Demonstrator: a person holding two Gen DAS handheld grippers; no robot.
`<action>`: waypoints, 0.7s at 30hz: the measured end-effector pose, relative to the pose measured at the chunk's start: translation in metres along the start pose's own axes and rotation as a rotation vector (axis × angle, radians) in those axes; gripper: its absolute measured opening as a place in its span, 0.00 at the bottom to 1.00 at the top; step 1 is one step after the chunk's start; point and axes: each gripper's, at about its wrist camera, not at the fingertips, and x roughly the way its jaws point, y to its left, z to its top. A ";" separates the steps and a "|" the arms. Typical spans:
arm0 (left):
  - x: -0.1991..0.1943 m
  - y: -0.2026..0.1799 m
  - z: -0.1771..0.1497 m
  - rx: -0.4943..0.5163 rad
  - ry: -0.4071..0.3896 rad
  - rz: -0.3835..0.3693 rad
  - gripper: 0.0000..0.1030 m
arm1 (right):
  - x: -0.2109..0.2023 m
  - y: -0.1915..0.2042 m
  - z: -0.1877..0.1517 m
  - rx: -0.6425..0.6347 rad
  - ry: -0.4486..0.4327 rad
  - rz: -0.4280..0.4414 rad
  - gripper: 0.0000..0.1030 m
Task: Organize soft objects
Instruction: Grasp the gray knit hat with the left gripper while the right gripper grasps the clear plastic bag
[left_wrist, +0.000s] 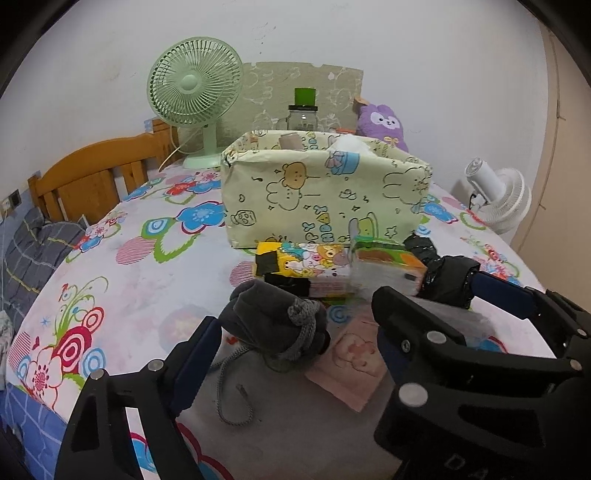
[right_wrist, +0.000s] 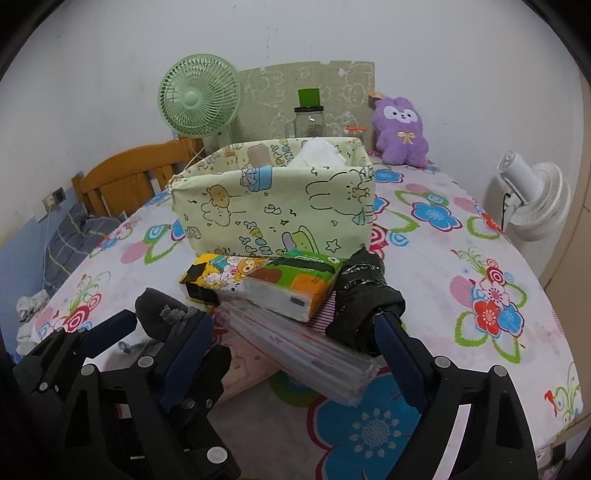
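Left edge: bed (left_wrist: 155, 266) drops off to a wooden headboard (left_wrist: 92, 173) and grey bedding; bare floral sheet lies open on that side.

Left gripper (left_wrist: 295, 332) jaws spread, not pressing; grey drawstring pouch (left_wrist: 277, 317) sits between them, against the left finger.

Centre: cartoon tissue pack (left_wrist: 314, 264) and green-orange tissue pack (right_wrist: 295, 284) lie just before the fabric storage box (left_wrist: 325, 192). Box print reads partly "HAPPY"; the rest is cut off. Pack lettering is too small to read.

Right gripper (right_wrist: 291, 332) jaws wide over a clear-wrapped flat bundle (right_wrist: 306, 350), no squeeze shown; black plastic roll (right_wrist: 365, 302) touches its right finger.

Right: open sheet up to the white fan (right_wrist: 532, 199). Box contents are mostly hidden.
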 end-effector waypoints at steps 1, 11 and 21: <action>0.002 0.000 0.000 0.004 0.004 0.010 0.83 | 0.002 0.001 0.000 -0.004 0.006 0.003 0.88; 0.018 0.012 -0.001 -0.013 0.058 0.023 0.63 | 0.016 0.005 0.000 -0.011 0.039 -0.010 0.88; 0.016 0.011 -0.004 0.003 0.067 0.019 0.58 | 0.018 0.006 -0.005 0.007 0.078 0.034 0.70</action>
